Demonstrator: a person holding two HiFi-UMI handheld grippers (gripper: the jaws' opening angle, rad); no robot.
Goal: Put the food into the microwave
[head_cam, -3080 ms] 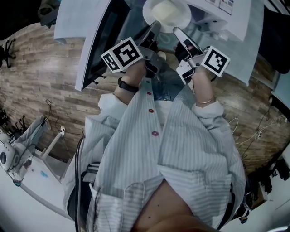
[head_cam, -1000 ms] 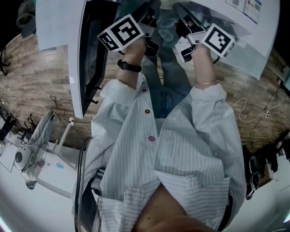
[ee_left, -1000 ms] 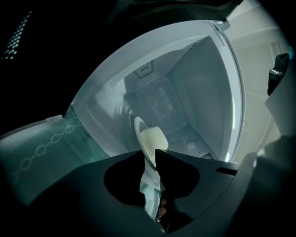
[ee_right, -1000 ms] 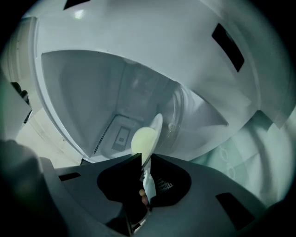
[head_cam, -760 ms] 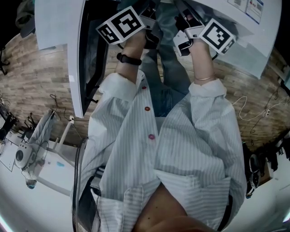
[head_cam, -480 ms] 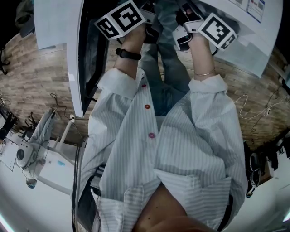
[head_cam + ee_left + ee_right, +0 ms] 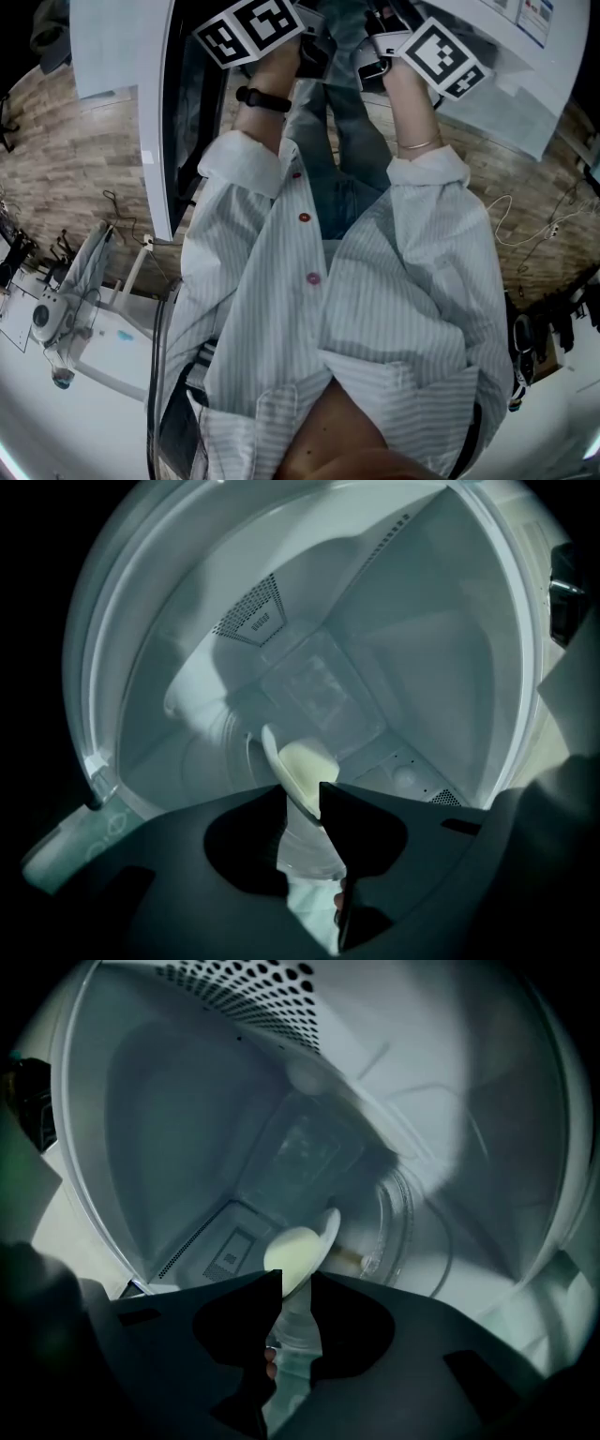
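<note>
Left gripper view looks along the left gripper [image 7: 300, 797]. Its two dark jaws are opening, with the rim of a white round bowl [image 7: 305, 855] between them. The rim fills the narrow gap, and no space shows on either side. The right gripper [image 7: 296, 1286] has the opposite rim the same way, its jaws also opening and the rim filling their gap.

A mound of pale yellow food [image 7: 302, 764] sits in the bowl. Each gripper view sees the bowl nearly edge-on, so its width runs from one gripper straight across to the other, food side up.

Bowl and food are inside the white microwave cavity [image 7: 422, 639], over the clear glass turntable [image 7: 408, 1222]. Whether the base touches the glass cannot be told. The cavity walls close in on both sides, and one of them carries a perforated vent panel [image 7: 244, 997].

In the head view, the open white microwave door with its dark window [image 7: 173, 112] stands just left of the left forearm. Below are the striped shirt [image 7: 375, 309] and the wooden plank floor [image 7: 84, 169].
</note>
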